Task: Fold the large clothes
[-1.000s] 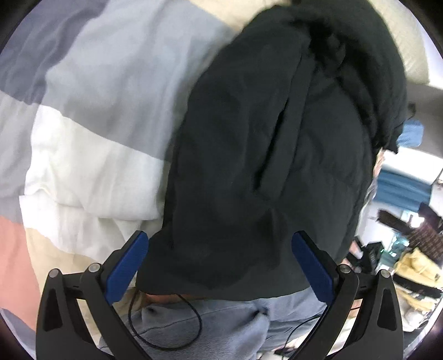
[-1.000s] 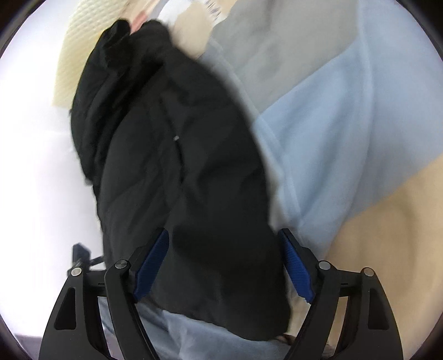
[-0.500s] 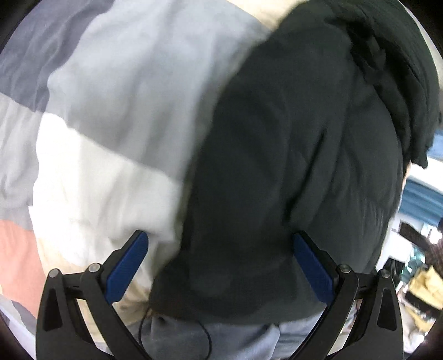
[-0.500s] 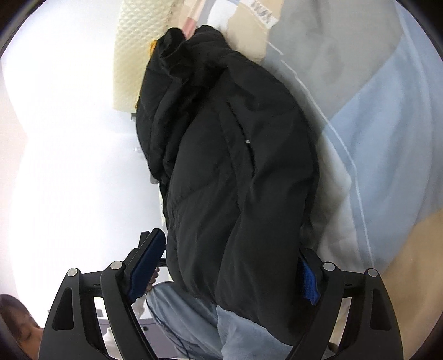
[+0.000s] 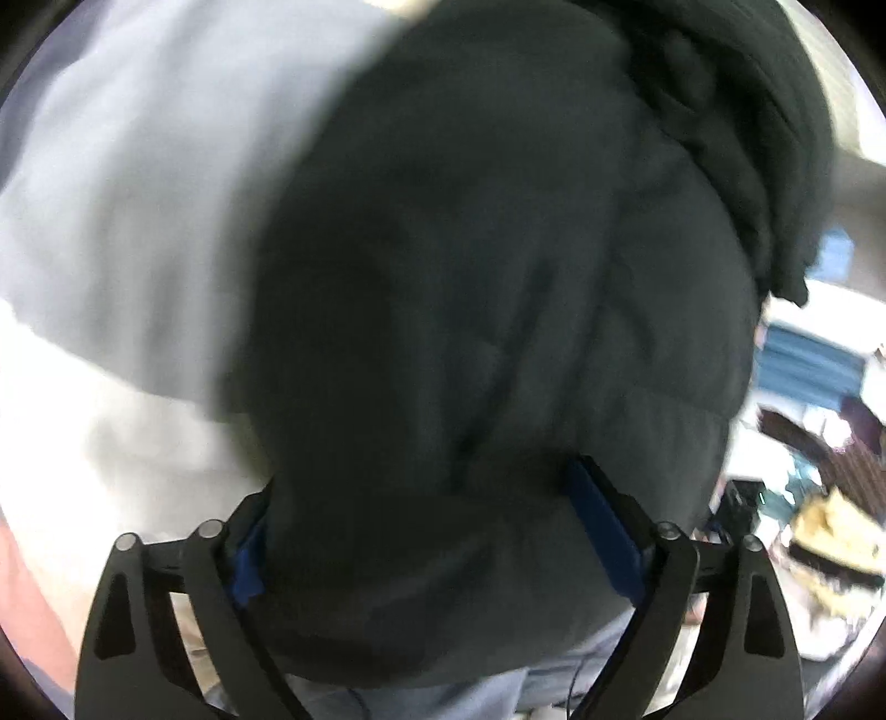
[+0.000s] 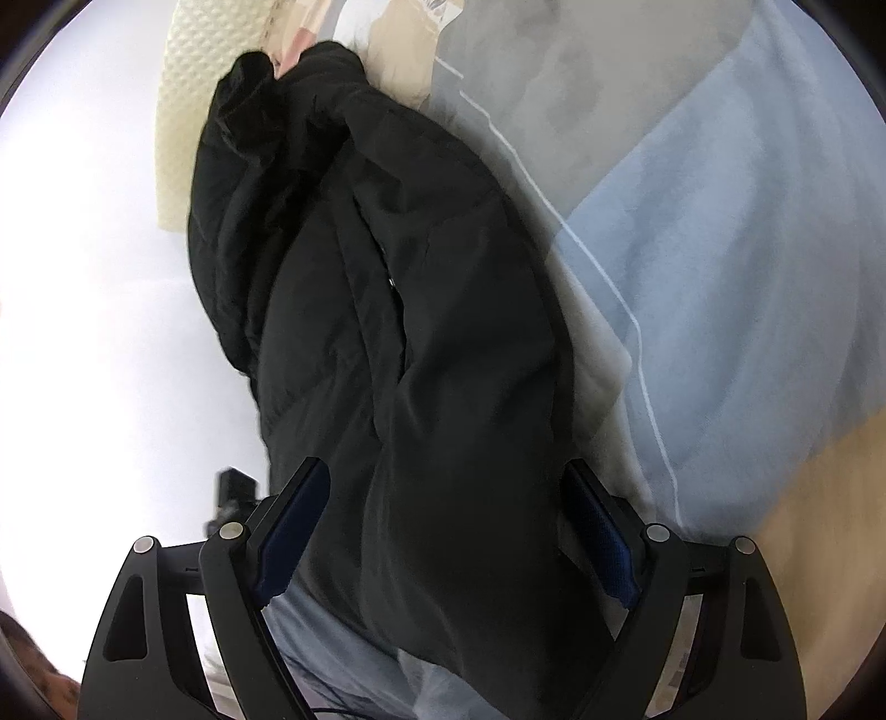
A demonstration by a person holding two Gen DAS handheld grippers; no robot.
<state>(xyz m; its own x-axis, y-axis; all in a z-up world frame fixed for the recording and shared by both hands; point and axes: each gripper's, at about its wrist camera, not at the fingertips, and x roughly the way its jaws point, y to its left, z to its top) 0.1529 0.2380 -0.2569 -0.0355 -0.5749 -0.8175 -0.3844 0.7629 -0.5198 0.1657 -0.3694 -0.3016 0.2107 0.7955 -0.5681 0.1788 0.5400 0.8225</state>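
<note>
One bulky black quilted jacket lies bunched on patchwork bedding.

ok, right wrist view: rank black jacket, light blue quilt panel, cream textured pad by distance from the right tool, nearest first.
1. black jacket: its near end lies between the fingers of the right tool, centre of view.
2. light blue quilt panel: to the right, beyond the jacket's edge.
3. cream textured pad: top left, past the jacket's far end.
</note>
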